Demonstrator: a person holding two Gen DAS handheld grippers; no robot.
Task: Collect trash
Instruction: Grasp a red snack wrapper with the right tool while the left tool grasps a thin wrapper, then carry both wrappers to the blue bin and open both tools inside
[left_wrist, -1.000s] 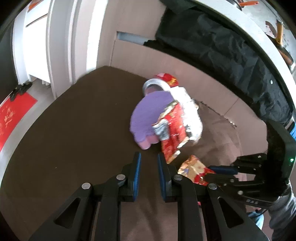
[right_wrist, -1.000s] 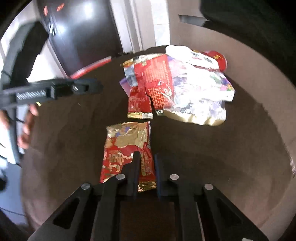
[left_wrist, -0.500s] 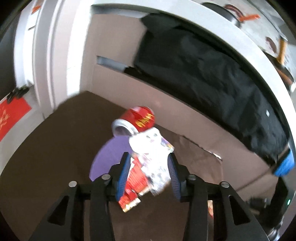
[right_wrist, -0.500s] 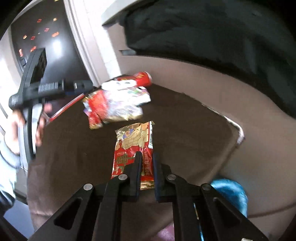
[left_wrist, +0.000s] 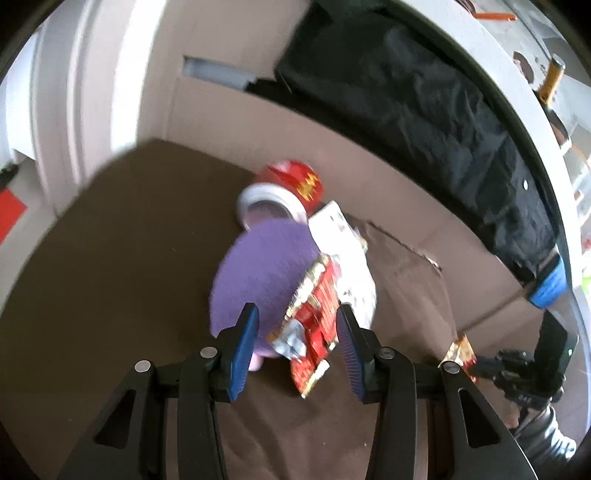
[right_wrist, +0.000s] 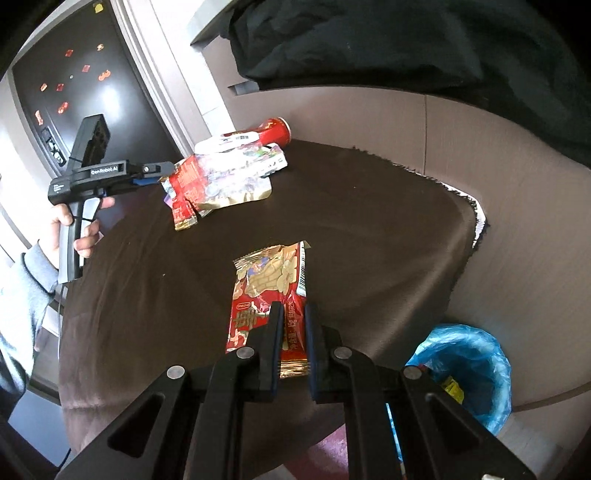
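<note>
A pile of trash lies on the brown-clothed table (left_wrist: 110, 258): a red foil wrapper (left_wrist: 316, 314), a white and silver wrapper (left_wrist: 351, 258), a purple disc (left_wrist: 262, 266) and a tipped red can (left_wrist: 295, 181). My left gripper (left_wrist: 295, 347) straddles the red foil wrapper. Its jaws are closing and the blue pads do not touch the wrapper. My right gripper (right_wrist: 293, 332) is shut on a red peanut snack wrapper (right_wrist: 269, 280) near the table's edge. The pile (right_wrist: 221, 177) and my left gripper (right_wrist: 162, 171) also show in the right wrist view.
A bin lined with a blue bag (right_wrist: 469, 365) stands on the floor below the table's right edge, with some trash inside. A black garment (right_wrist: 369, 44) hangs over the beige seat back behind the table. A hand and grey sleeve (right_wrist: 33, 266) hold the left tool.
My left gripper opened wide and moved forward over the pile, so the red foil wrapper now sits between its jaws. My right gripper carried the peanut wrapper toward the table edge; the bin came into view.
</note>
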